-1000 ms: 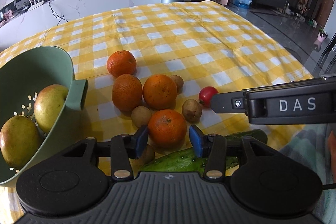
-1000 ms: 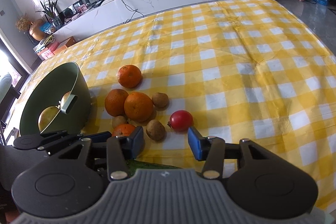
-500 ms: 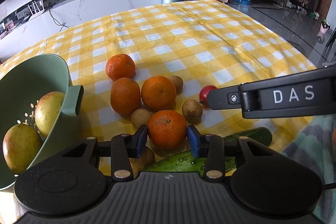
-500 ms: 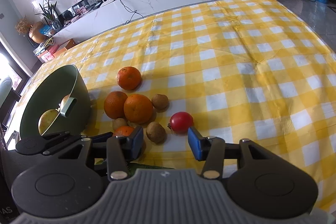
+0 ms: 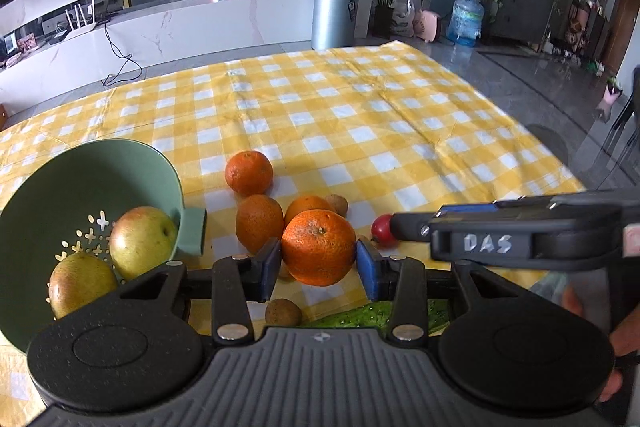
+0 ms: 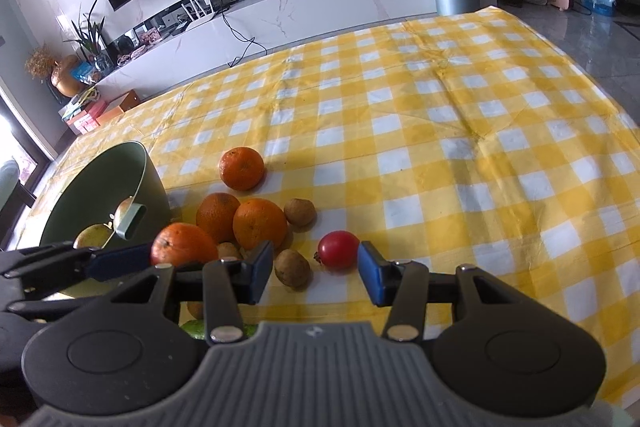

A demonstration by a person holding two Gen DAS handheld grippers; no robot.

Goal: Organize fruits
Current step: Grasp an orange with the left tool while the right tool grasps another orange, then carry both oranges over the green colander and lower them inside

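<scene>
My left gripper point(image 5: 318, 263) is shut on an orange point(image 5: 319, 247) and holds it off the table; the right wrist view shows this orange point(image 6: 184, 243) raised at the left. Three more oranges point(image 5: 259, 223) lie on the checked cloth beyond it. To the left stands a green colander bowl point(image 5: 92, 163) with two yellow-green fruits point(image 5: 142, 241) inside. My right gripper point(image 6: 316, 269) hangs open over the cloth with nothing between its pads. A red fruit point(image 6: 338, 250) and a small brown fruit point(image 6: 293, 267) lie on the table past them.
Other small brown fruits point(image 6: 300, 211) sit around the oranges, and one point(image 5: 283, 311) lies under the left gripper. A green cucumber point(image 5: 360, 315) lies near the table's front edge. The right gripper's tip point(image 5: 404, 227) reaches in from the right. A hand point(image 5: 616, 331) shows at lower right.
The left jaws closed on the nearest orange and lifted it off the cloth. The right gripper has stayed where it was, still open.
</scene>
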